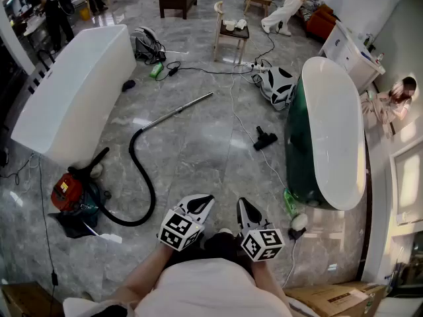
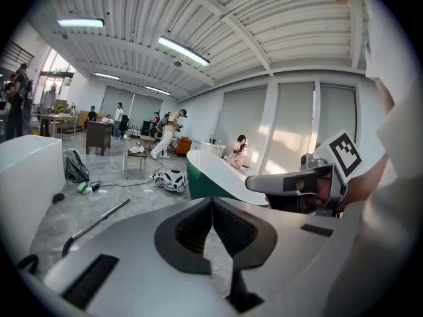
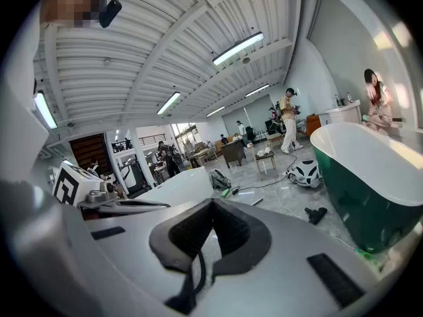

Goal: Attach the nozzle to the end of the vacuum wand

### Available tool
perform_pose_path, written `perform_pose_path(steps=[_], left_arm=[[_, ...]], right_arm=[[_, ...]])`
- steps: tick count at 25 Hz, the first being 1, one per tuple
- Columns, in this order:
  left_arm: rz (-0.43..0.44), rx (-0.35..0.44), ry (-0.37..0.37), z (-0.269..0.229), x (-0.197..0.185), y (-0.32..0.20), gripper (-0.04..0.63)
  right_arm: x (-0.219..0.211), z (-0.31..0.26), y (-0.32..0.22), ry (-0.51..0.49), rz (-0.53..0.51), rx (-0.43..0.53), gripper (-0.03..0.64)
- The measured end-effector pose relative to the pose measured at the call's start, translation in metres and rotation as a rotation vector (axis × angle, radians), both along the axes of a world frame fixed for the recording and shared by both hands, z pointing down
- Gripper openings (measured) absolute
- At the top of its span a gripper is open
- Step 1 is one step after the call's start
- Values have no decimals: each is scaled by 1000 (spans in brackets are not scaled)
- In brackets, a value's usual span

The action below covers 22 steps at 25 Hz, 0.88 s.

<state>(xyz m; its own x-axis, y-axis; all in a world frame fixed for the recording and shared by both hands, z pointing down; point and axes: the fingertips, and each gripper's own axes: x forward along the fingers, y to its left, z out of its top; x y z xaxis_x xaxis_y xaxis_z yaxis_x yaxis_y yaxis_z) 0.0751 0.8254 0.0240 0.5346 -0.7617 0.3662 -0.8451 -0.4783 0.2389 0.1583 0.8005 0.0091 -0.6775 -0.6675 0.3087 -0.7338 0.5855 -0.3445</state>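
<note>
Both grippers are at the person's waist; left gripper (image 1: 205, 201) jaws pressed together on nothing; right gripper (image 1: 243, 204) same. Wand (image 1: 178, 111) lies flat on the floor; long axis diagonal; open end points away, up and right in the head view; other end joins the hose (image 1: 143, 170). Nozzle (image 1: 266, 138) sits well apart from that end, near the green tub (image 1: 301, 150), beside a white cord (image 1: 246, 125). Risks: wand probably skids on the polished floor if the nozzle gets pushed on; cord could snag the nozzle; socket may meet the tube crooked.
</note>
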Motion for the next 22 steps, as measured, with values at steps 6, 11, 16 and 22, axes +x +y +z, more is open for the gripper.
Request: perform_pose_path(steps=[6, 11, 16, 22], left_arm=[[18, 16, -15, -2, -16, -8, 11], [28, 18, -17, -3, -26, -4, 11], [22, 14, 1, 5, -41, 6, 11], [-4, -28, 8, 18, -57, 12, 11]], right_arm=[[-16, -5, -11, -3, 20, 31, 14], [-31, -12, -8, -28, 14, 64, 14], [-33, -7, 0, -24, 79, 81, 14], [-35, -1, 0, -34, 105, 60, 15]])
